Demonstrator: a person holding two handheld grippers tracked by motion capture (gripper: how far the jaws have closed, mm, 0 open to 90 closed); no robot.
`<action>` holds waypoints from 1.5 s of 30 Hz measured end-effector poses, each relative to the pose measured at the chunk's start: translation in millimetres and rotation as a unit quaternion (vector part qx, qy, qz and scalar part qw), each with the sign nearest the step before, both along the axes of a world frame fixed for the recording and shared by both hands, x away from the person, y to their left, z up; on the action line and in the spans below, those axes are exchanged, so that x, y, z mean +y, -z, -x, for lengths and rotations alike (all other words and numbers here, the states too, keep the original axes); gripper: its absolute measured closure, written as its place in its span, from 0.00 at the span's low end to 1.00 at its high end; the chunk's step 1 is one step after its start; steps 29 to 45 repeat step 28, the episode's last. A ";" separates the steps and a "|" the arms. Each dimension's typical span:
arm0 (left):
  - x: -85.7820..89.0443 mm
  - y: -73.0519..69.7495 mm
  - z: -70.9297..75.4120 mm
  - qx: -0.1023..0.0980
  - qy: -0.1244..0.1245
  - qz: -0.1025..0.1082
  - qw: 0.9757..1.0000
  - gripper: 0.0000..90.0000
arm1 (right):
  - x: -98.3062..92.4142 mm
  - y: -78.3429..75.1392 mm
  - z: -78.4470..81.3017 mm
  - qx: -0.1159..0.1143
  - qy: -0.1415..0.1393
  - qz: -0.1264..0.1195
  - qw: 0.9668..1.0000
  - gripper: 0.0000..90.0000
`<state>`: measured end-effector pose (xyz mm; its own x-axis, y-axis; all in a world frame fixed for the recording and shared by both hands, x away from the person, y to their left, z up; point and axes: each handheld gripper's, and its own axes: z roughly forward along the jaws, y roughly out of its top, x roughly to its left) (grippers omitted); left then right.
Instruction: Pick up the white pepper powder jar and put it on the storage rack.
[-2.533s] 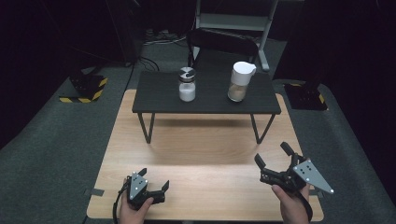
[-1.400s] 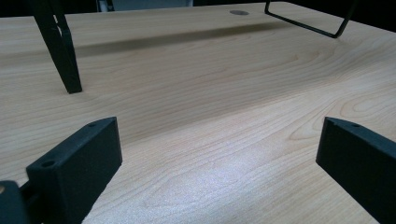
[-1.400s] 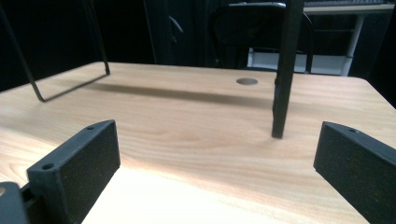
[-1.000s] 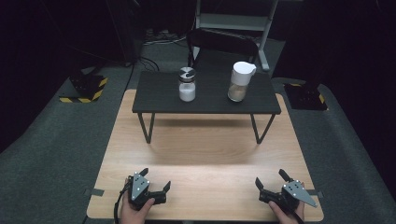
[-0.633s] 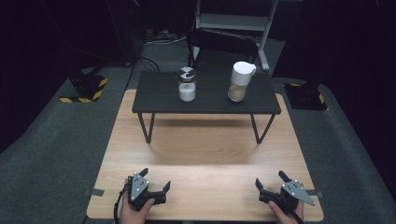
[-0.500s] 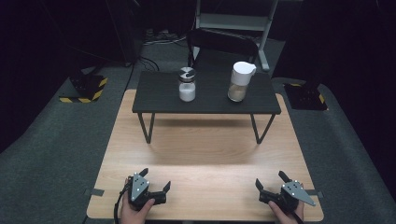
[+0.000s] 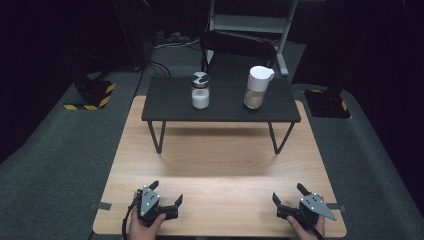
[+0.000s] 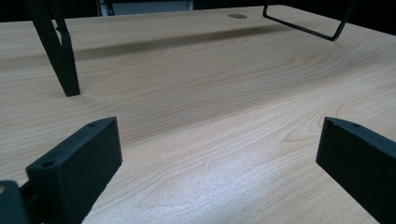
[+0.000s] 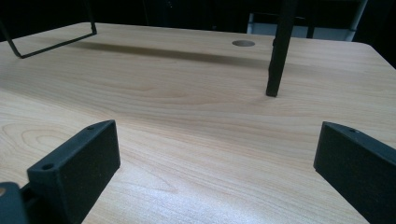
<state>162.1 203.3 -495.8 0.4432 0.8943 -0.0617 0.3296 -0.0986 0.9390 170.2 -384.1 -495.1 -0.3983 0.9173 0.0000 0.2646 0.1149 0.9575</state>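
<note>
Start position: nothing handled yet.
My left tongs (image 7: 165,195) and right tongs (image 7: 290,195) rest open on the table (image 7: 220,165); the jar (image 7: 200,90) and pitcher (image 7: 259,87), apparently both part-filled, stand untouched.

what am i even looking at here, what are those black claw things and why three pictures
The claws are hand-held tools, each with two jaws. A person grips the left gripper and the right gripper, low over a wooden table. One picture looks down from above. The other two come from cameras riding on the grippers, so black jaws rise from the bottom; both sets stand wide apart, holding nothing. Farther back stands a small black table on thin legs, carrying a glass jar of white powder with a metal lid, and a white-lidded container with a tan filling.
</note>
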 end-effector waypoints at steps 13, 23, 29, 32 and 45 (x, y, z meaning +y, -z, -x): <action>-0.4 -0.5 0.3 0.002 0.003 -0.001 1.000 0.01 | 0.0 -0.8 -1.2 0.004 -0.002 -0.003 1.000 0.00; -0.2 -0.9 -0.3 0.003 0.005 -0.002 1.000 0.01 | -0.5 -0.7 -1.6 0.005 -0.006 -0.003 1.000 0.00; 1.4 0.1 0.1 0.001 0.007 0.002 1.000 0.01 | -1.2 -0.6 -1.8 0.004 -0.011 -0.002 1.000 0.00; 1.4 0.1 0.1 0.001 0.007 0.002 1.000 0.01 | -1.2 -0.6 -1.8 0.004 -0.011 -0.002 1.000 0.00; 1.4 0.1 0.1 0.001 0.007 0.002 1.000 0.01 | -1.2 -0.6 -1.8 0.004 -0.011 -0.002 1.000 0.00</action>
